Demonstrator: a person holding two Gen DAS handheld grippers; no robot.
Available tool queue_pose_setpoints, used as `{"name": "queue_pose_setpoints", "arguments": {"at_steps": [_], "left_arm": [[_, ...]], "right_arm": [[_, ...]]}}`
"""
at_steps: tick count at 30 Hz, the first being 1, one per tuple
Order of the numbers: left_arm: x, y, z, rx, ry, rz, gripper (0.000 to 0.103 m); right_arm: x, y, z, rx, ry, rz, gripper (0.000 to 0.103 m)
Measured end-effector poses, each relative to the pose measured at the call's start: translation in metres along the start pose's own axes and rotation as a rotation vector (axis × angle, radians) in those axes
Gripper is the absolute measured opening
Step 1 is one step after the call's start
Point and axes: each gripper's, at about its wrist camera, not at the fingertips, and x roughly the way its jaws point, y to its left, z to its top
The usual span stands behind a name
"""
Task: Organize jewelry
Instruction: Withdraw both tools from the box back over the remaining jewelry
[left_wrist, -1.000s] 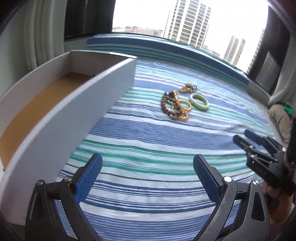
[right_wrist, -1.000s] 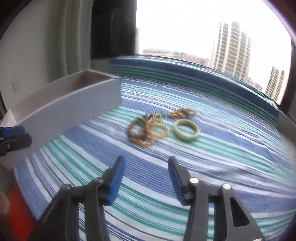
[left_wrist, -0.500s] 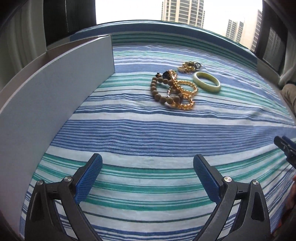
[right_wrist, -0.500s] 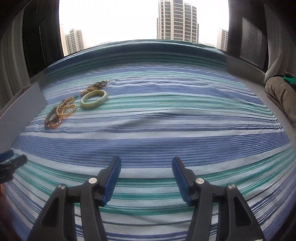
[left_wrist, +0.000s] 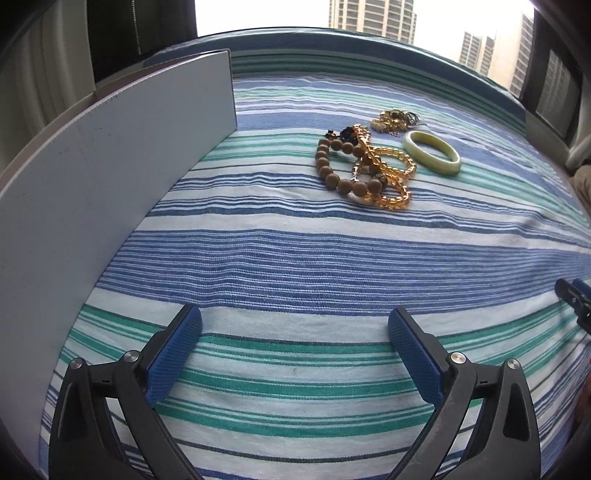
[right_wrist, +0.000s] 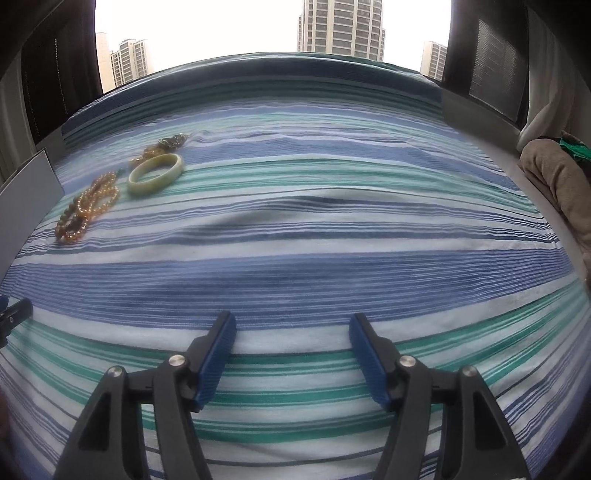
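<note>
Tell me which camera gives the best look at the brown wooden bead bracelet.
Left wrist view: the brown wooden bead bracelet lies sharp ahead, single beads distinct, tangled with amber beads. The right wrist view shows it small at the far left, blurred into the amber strand.

Both wrist views look low across striped cloth (left_wrist: 295, 258), sharing jewelry (right_wrist: 88, 206).

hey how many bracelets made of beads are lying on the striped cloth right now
2. A brown wooden bead bracelet lies nearest the grey box; an amber bead bracelet overlaps it on the side toward the green bangle. More could be hidden in the tangled gold chain pile behind.
</note>
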Motion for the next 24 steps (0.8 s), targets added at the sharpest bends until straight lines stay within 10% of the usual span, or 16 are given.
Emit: {"name": "queue_pose_setpoints", "arguments": {"at_steps": [24], "left_arm": [[0.0027,-0.0016,-0.0011,0.003,0.003,-0.008,0.103]], "right_arm": [[0.0004,-0.0005,-0.0005,-0.001,0.005,0.004,0.071]]}}
